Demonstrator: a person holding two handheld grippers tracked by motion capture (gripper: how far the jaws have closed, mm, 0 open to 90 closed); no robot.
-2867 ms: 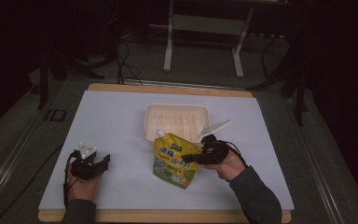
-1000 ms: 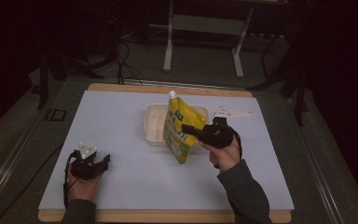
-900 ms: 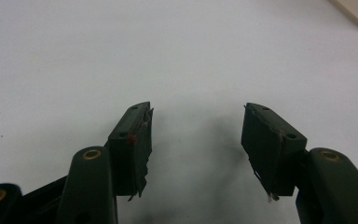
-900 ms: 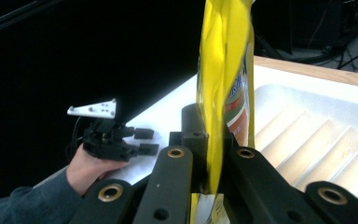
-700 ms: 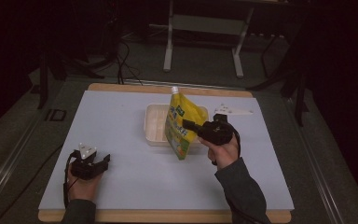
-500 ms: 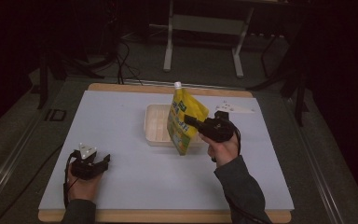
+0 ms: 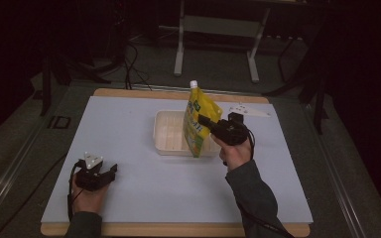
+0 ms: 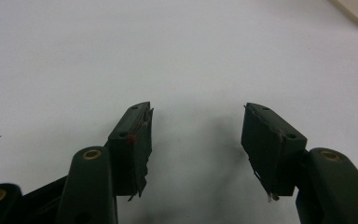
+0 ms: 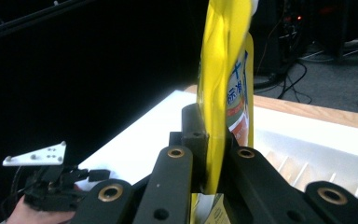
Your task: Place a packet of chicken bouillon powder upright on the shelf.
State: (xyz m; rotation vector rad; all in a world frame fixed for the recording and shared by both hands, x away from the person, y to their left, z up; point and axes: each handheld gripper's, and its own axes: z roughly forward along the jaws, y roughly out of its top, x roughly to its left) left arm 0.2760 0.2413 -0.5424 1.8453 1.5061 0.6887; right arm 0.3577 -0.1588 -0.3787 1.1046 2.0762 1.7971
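A yellow refill pouch [image 7: 197,121] with a white cap hangs upright over the right part of the white tray [image 7: 166,144]. My right gripper [image 7: 204,121] is shut on its edge; in the right gripper view the pouch [image 9: 223,70] rises between the two black jaws, pinched flat at the right gripper [image 9: 209,140]. My left gripper [image 7: 110,171] rests on the white mat near the front left, held by a hand. Its jaws stand open in the left gripper view [image 8: 196,135], with bare mat between them.
A white mat [image 7: 129,198] covers the wooden table [image 7: 178,230]. A metal stand [image 7: 213,29] and cables lie on the dark floor beyond the far edge. In the right gripper view the left gripper [image 9: 56,184] shows farther off.
The right gripper has lifted the pouch from the mat in front of the tray and carried it up over the tray, turning it upright. The left gripper has stayed put.
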